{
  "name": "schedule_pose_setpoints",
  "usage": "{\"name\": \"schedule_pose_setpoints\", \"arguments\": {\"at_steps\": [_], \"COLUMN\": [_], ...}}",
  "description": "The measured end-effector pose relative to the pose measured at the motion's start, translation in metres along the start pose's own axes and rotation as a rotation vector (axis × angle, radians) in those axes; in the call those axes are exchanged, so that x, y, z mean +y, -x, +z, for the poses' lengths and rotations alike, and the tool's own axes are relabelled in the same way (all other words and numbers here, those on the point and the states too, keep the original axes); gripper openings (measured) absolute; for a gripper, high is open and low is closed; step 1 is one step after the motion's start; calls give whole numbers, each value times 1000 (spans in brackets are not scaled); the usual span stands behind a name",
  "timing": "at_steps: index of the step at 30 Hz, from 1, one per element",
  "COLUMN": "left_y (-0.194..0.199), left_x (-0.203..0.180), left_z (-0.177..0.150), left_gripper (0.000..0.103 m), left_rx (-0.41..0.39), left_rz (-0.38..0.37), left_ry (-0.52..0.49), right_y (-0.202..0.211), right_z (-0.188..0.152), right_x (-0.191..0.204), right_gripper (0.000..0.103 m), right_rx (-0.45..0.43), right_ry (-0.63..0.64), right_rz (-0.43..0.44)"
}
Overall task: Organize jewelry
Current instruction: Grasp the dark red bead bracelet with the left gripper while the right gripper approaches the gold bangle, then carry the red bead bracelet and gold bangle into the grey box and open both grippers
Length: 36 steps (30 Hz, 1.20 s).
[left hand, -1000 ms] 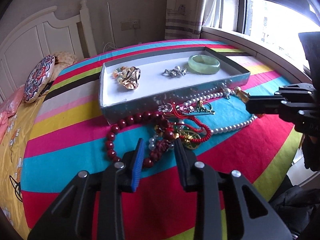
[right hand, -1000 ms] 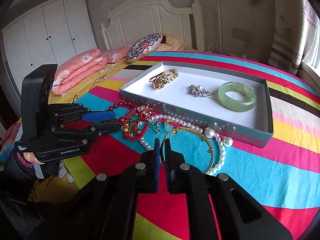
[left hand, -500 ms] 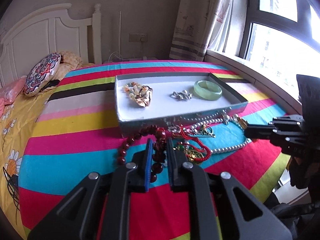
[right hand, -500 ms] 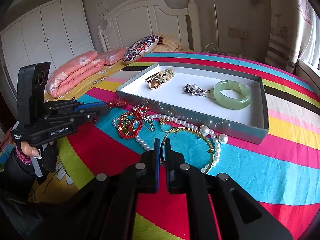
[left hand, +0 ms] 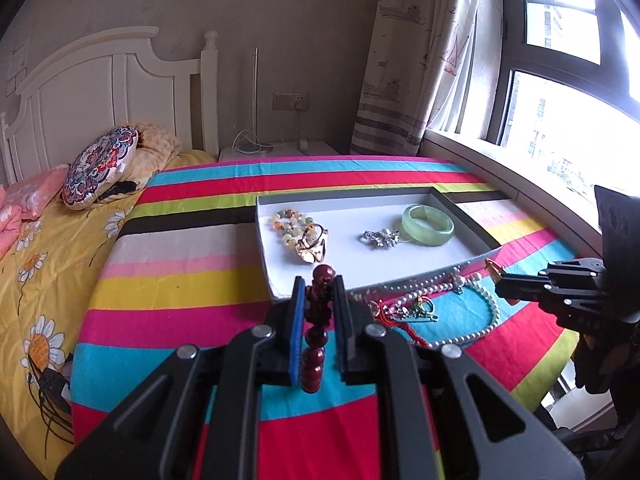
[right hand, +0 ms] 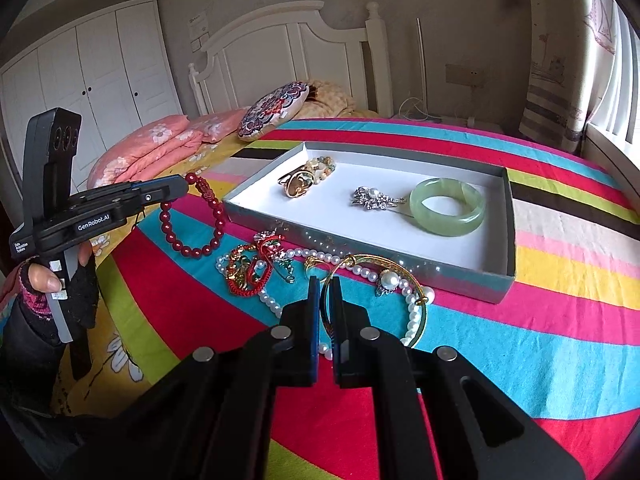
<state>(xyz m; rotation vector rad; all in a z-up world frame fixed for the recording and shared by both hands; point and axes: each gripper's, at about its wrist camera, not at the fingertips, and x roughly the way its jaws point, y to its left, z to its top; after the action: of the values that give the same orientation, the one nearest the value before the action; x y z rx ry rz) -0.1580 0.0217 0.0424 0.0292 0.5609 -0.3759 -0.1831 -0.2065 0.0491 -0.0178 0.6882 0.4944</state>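
My left gripper (left hand: 318, 284) is shut on a dark red bead bracelet (left hand: 314, 344), which hangs off the bedspread just in front of the grey tray (left hand: 472, 224). From the right wrist view the same bracelet (right hand: 188, 248) dangles as a loop from the left gripper (right hand: 182, 186). My right gripper (right hand: 325, 280) is shut on the thin gold bangle (right hand: 400, 272), low over the bed. A pearl necklace (right hand: 272, 300) and a red cord piece (right hand: 244, 276) lie tangled beside it. In the tray sit a jade bangle (right hand: 448, 228), a silver brooch (right hand: 376, 198) and a gold ring with a pale bead bracelet (right hand: 298, 188).
All of this rests on a bed with a striped bedspread (right hand: 560, 320). A round patterned cushion (left hand: 100, 168) and pink pillows (right hand: 152, 152) lie near the white headboard. A window sill (left hand: 500, 168) runs along the right side. A gloved hand (right hand: 60, 284) holds the left gripper.
My left gripper closed on the red bead bracelet and rose, pulling it free of the jewelry pile and off the bedspread. The right gripper stayed shut and kept its place.
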Motion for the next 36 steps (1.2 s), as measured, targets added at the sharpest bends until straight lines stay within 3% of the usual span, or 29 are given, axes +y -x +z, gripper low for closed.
{"name": "schedule_pose_setpoints", "arguments": {"at_steps": [9, 16, 24, 30, 36], "left_y": [-10, -49, -90, -101, -121], "left_x": [-17, -22, -28, -35, -51], "left_z": [39, 64, 71, 72, 54], "left_gripper": [13, 13, 13, 13, 15], "left_rx": [-47, -5, 53, 44, 108], "left_rz": [-27, -38, -15, 59, 47], "left_ry": [-43, -41, -67, -105, -143], "right_y": [-17, -60, -125, -166, -189], "right_z": [27, 70, 116, 132, 138], "right_x": [0, -12, -22, -32, -46], "right_gripper": [6, 6, 6, 6, 8], "right_rx": [-3, 65, 198, 278, 318], "right_ry": [33, 48, 65, 35, -54], "right_rz": [-29, -54, -80, -87, -111]}}
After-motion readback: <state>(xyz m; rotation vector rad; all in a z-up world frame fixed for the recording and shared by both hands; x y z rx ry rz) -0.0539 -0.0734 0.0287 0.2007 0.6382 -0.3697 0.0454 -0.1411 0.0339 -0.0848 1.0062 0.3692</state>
